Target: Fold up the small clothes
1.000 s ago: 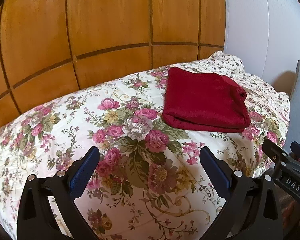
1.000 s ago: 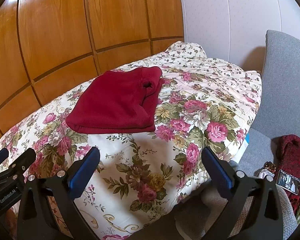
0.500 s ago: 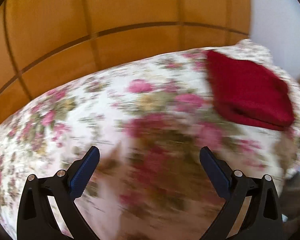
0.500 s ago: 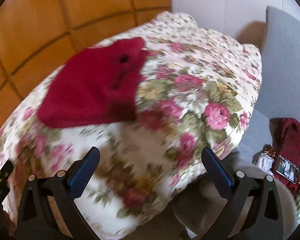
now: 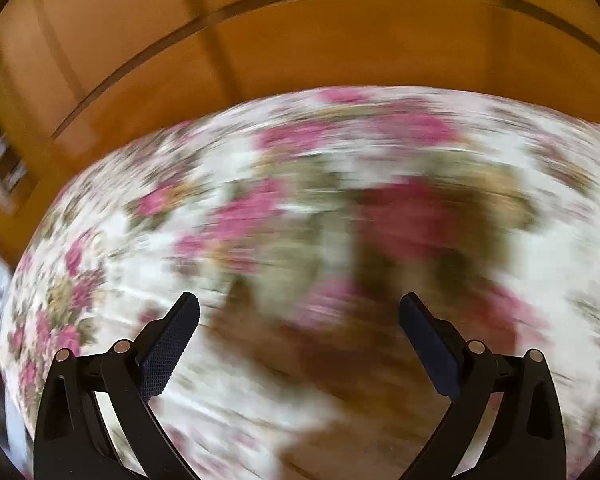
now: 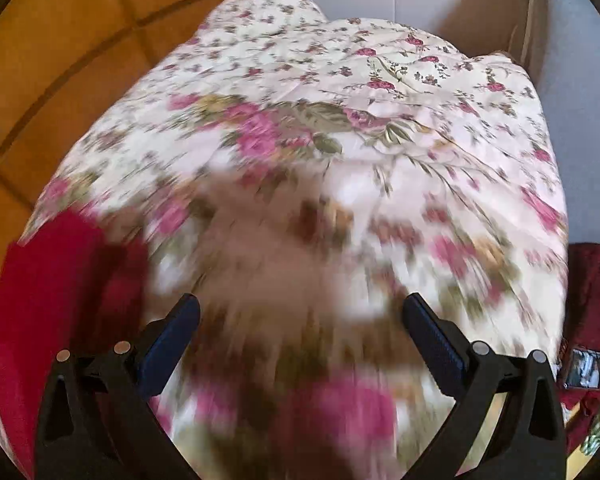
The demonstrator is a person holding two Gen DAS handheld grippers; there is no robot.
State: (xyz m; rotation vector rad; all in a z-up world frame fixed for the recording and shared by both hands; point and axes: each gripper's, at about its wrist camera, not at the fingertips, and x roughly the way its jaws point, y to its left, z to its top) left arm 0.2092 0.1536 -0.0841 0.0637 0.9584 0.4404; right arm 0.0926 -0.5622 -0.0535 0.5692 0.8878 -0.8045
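Beside the right tongs (image 6: pixel 300 320) alone lies red cloth (image 6: pixel 60 280).

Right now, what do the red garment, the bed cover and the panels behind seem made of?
Red garment: soft, matte knit or fleece, probably; blur hides the weave. Bed cover: printed floral fabric, creased, perhaps cotton. Panels: glossy orange-brown wood or veneer, with dark grooves.

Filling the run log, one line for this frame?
left gripper: open, empty | right gripper: open, empty | red garment: on floral quilt, left of right gripper | both views motion-blurred
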